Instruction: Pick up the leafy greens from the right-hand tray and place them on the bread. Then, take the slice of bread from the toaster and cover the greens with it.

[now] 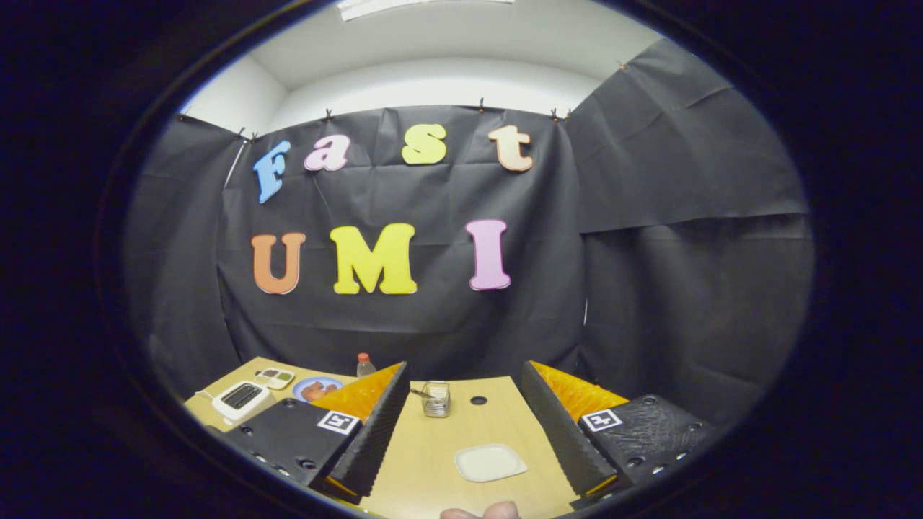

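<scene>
1. Our claw [461, 432] hangs above the wooden worktop [433, 461] with its two fingers spread wide and nothing between them; we judge the task is at its very start, with the greens not yet fetched.
2. A pale square plate [490, 462] lies just ahead, between the fingers. We cannot tell whether bread sits on it.
3. The white toaster [241, 400] stands off beyond the left finger; whether a slice is in its slot is too small to tell.
4. Just past the toaster we see a small divided tray [275, 377] and a blue plate [317, 389] with something brownish on it. We cannot make out the leafy greens anywhere, so we should tilt down and look about before committing.
5. To do the pick well, we would keep the fingers wide, come down over the greens, and close gently.
6. A small wire holder [436, 398] and an orange-capped bottle [365, 365] stand beyond the fingers; we should pass clear of them. A fingertip [483, 512] shows nearest us.
</scene>
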{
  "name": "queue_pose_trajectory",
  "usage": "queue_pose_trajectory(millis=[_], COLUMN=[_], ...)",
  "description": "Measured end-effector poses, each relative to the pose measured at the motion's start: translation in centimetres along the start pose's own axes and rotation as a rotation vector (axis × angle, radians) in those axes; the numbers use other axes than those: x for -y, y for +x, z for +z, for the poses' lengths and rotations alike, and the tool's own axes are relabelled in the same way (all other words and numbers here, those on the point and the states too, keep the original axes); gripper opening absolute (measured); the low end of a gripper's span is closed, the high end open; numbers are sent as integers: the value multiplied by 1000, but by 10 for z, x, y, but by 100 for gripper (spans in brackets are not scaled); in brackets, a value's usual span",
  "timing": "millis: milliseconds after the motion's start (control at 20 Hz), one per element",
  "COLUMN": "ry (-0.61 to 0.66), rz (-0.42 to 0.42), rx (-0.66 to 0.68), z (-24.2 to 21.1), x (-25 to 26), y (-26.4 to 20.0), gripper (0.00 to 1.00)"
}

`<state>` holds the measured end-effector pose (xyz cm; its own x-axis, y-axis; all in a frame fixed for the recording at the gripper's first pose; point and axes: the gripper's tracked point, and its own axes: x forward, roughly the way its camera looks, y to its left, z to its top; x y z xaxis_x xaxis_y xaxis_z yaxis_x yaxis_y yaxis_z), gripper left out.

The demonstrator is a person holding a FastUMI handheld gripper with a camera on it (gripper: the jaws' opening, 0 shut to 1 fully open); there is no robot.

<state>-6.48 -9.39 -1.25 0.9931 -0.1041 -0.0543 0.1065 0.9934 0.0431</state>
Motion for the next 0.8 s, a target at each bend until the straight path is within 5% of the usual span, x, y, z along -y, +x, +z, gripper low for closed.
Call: queue_pose_trajectory(millis=[800], ry=[11], rz=[17], rx=[32], z=[22], x=[-98], y=[-42], gripper=[94])
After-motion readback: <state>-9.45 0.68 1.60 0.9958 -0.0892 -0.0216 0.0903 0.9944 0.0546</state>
